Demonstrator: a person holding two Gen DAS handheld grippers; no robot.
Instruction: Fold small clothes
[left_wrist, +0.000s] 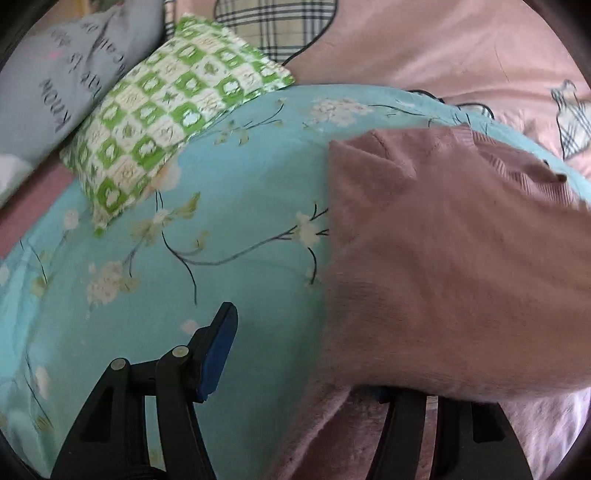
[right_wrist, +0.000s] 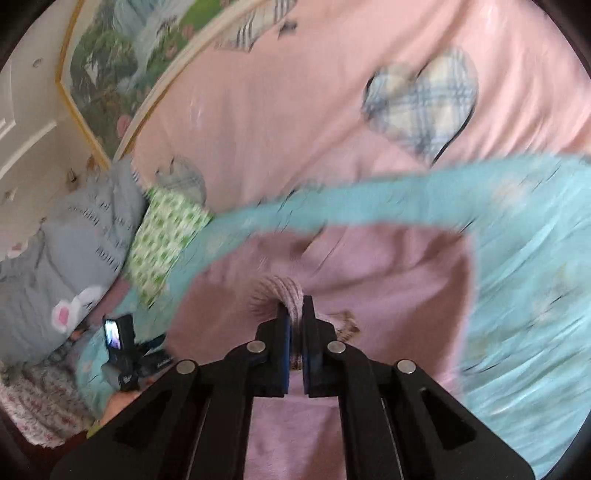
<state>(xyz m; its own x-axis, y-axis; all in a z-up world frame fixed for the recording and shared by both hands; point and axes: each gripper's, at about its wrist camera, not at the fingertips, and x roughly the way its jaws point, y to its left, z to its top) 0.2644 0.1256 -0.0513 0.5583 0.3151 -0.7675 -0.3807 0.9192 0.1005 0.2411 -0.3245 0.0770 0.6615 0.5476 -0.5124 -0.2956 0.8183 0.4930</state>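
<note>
A dusty-pink knit sweater (left_wrist: 454, 266) lies on a turquoise floral sheet (left_wrist: 236, 206). In the left wrist view my left gripper (left_wrist: 306, 354) is open: its left finger (left_wrist: 218, 350) hangs over the sheet and its right finger is hidden under the sweater's edge. In the right wrist view my right gripper (right_wrist: 295, 314) is shut on a ribbed hem or cuff (right_wrist: 279, 291) of the sweater (right_wrist: 369, 273) and holds it bunched above the rest of the garment. The view is motion-blurred.
A green checked folded cloth (left_wrist: 166, 122) and a grey printed garment (left_wrist: 62, 81) lie at the sheet's far left. A pink bedspread with plaid hearts (right_wrist: 421, 99) lies beyond. The other gripper's camera (right_wrist: 120, 339) shows at lower left.
</note>
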